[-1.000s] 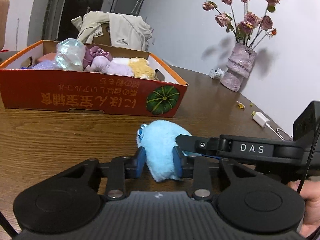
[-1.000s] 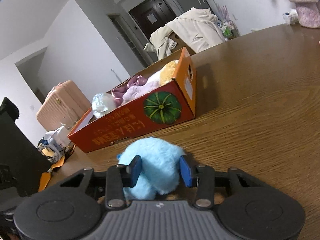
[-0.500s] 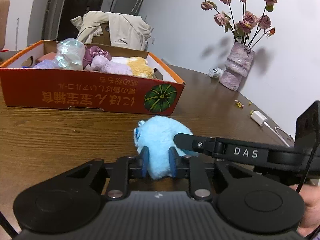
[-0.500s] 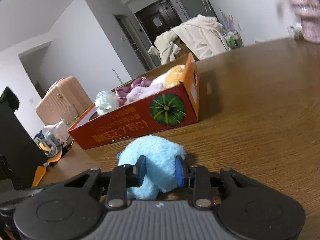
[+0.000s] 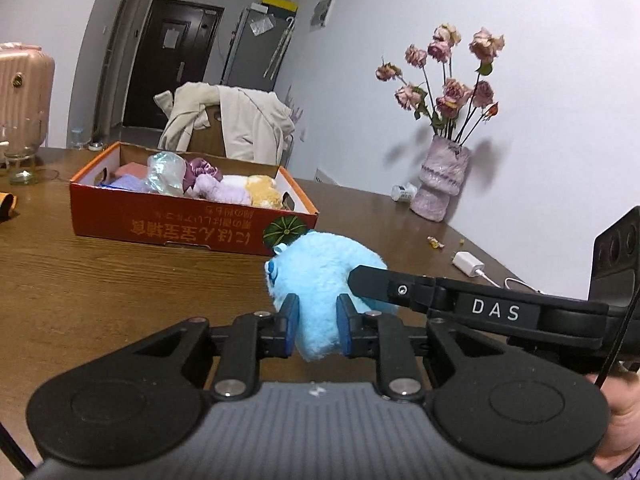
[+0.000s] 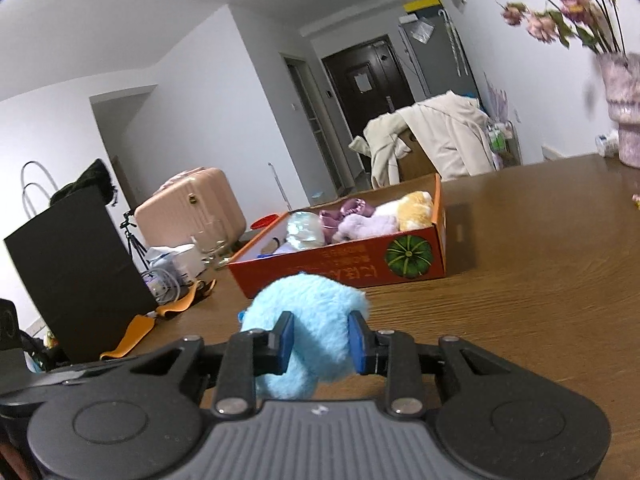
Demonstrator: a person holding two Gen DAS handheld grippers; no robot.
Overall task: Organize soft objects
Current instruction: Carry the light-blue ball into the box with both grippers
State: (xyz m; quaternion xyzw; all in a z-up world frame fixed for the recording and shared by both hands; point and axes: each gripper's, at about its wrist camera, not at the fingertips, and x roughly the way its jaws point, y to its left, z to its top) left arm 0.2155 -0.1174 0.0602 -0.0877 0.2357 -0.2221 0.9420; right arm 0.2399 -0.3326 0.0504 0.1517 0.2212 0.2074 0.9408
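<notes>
Both grippers are pointing forward and a little downward over the table (image 5: 100, 292), toward the box. The left gripper (image 5: 317, 320) is pinching the near end of the blue plush toy (image 5: 320, 268) between its blue pads (image 5: 290, 320), and the fur is bulging out past them on both sides. The right gripper (image 6: 320, 338) is squeezing the same toy (image 6: 308, 304) from the other side, its pads (image 6: 285, 340) sinking into the fluff; in the left wrist view its black finger (image 5: 384, 286) is lying across the right flank of the toy, and part of the person's hand (image 5: 622, 412) is showing at the lower right edge. The toy is looking round and shaggy, pale blue, with a small darker blue tab sticking out on its left. It is sitting between the two grippers, in front of the near wall of the orange cardboard box (image 5: 172, 220) and apart from it; whether it is touching the wood I cannot tell. The box is holding other soft things: a clear crinkly bag (image 5: 164, 172), purple cloth (image 5: 204, 170), a lilac plush (image 5: 224, 192) and a yellow plush (image 5: 262, 194). Beyond, a vase of dried roses (image 5: 442, 184) is standing near the wall, with a white charger (image 5: 468, 263) lying on the table just before it.
</notes>
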